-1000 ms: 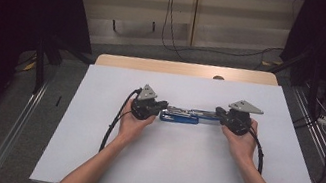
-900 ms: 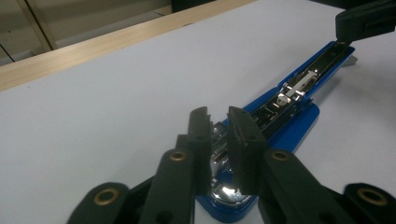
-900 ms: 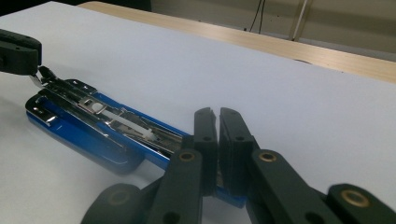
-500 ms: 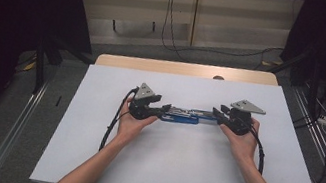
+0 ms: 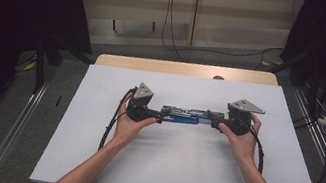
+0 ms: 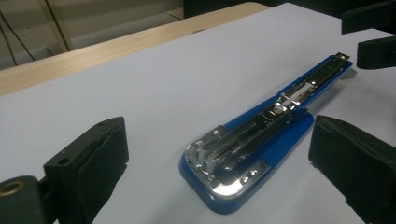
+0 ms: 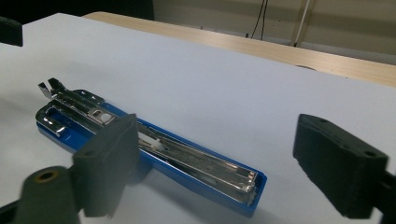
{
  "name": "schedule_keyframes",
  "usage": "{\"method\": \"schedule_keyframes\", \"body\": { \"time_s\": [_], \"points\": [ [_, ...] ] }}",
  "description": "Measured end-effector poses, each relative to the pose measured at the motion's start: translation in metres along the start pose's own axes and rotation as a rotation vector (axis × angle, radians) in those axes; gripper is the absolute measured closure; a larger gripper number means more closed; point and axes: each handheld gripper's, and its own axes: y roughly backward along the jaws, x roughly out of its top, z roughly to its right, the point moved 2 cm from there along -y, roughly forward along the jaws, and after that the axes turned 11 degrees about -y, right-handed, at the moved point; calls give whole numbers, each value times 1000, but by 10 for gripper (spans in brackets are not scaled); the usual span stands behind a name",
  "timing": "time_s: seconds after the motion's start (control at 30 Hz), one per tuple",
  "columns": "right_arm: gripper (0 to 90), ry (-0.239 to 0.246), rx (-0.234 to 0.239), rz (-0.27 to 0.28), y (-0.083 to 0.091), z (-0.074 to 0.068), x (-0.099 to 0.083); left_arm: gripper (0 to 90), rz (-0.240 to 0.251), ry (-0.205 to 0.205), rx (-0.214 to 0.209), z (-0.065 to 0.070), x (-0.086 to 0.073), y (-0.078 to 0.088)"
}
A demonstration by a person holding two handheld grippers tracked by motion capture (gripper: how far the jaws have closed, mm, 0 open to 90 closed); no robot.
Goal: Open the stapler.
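- Both grippers have let go: a second ago each was clamped on one end of the stapler, and their jaws have just been opening, so it now lies free on the white sheet.
- Nearest, the person's forearms come in from the bottom edge of the high view, one hand around each gripper.
- At the left, the left gripper (image 5: 160,117) points inward, its jaws spread wide on either side of the stapler's (image 5: 186,116) rounded end, not touching it.
- In the left gripper view the stapler (image 6: 254,147) lies opened flat, blue base down, shiny metal rail facing up, between the two black pads (image 6: 100,161).
- At the right, the right gripper (image 5: 214,119) faces the other way, its jaws also apart around the square end (image 7: 243,184).
- Beyond the sheet (image 5: 171,174) a strip of wooden tabletop (image 5: 185,69) shows, then cables on the floor.
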Motion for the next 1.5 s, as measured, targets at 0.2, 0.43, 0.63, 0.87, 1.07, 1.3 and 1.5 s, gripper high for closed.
{"method": "schedule_keyframes", "body": {
  "time_s": [0.2, 0.43, 0.63, 0.87, 1.07, 1.3, 1.5],
  "points": [
    [85, 7, 2, 6, 0, 0, 1, 39, 10, 13, -6, -1, -4, 7],
    [76, -6, 1, 17, 7, 7, 3, 46, -13, -10, 19, -2, -11, 20],
    [66, -6, 16, 20, 17, 11, 5, 46, 3, -5, 61, -2, -16, 39],
    [64, 4, 7, 5, 25, 15, 1, 49, 45, -14, 106, 1, -26, 64],
    [70, 1, 10, 19, 30, 19, 3, 49, 50, -10, 125, 5, -33, 79],
    [58, -3, 9, 7, 32, 23, 2, 49, 54, -9, 132, 10, -37, 92],
    [58, -8, 8, -1, 31, 24, 1, 49, 48, 7, 155, 13, -47, 104]
  ]
}}
